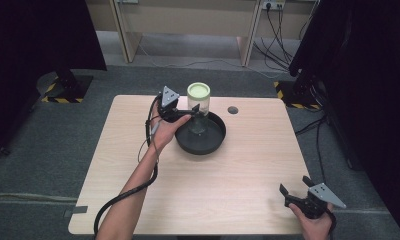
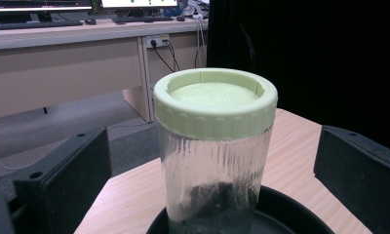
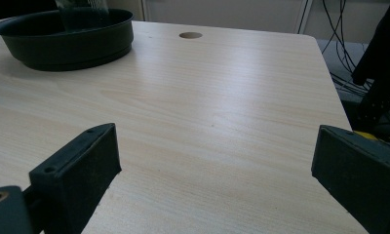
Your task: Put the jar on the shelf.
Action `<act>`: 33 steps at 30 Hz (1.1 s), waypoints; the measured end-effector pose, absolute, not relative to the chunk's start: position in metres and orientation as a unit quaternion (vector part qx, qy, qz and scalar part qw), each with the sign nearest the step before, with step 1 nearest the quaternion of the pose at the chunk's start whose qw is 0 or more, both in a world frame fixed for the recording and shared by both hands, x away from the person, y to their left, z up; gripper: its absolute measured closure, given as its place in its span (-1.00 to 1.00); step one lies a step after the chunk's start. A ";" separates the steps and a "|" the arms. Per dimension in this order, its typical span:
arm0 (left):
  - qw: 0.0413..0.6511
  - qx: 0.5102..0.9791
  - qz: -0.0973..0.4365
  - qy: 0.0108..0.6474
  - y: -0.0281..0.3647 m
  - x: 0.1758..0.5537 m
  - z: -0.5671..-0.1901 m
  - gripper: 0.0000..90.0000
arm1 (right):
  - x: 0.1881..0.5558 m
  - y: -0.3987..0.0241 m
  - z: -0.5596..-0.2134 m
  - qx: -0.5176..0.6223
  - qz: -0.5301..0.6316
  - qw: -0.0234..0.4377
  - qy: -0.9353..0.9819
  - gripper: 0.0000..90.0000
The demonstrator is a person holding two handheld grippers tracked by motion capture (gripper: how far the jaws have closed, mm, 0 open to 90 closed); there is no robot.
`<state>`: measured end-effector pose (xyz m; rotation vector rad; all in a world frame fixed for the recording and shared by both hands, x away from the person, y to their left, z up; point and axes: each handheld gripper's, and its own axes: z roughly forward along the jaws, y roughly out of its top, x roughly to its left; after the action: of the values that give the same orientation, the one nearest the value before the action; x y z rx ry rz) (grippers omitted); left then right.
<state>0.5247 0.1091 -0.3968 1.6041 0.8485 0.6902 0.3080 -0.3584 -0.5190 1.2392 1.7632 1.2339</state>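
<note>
A clear plastic jar (image 1: 198, 111) with a pale green screw lid (image 1: 198, 91) stands upright in a black round pan (image 1: 210, 145) at the back middle of the table. My left gripper (image 1: 194, 113) is open beside the jar, coming from the left. In the left gripper view the jar (image 2: 215, 165) stands between the two wide-apart jaws, with a gap on each side, and dark material lies at its bottom. My right gripper (image 1: 294, 184) is open near the table's front right corner, holding nothing. The right gripper view shows the pan (image 3: 61, 41) far off.
The light wood table (image 1: 238, 175) has a small round cable hole (image 1: 232, 109) right of the pan. Desk legs and cables stand on the grey floor behind it. Dark curtains hang at both sides.
</note>
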 end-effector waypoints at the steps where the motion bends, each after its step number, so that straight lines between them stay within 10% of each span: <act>1: 0.564 0.682 0.294 0.360 0.110 0.523 -0.397 -1.00 | 0.308 -0.358 -0.519 0.472 0.470 0.324 0.672 -0.91; 33: 0.572 0.676 0.299 0.355 0.148 0.489 -0.405 -1.00 | 0.308 -0.358 -0.519 0.472 0.469 0.327 0.671 -0.91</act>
<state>0.4886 0.1483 -0.4050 1.5862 0.8322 0.7000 0.3075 -0.3578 -0.5190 1.2362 1.7576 1.2289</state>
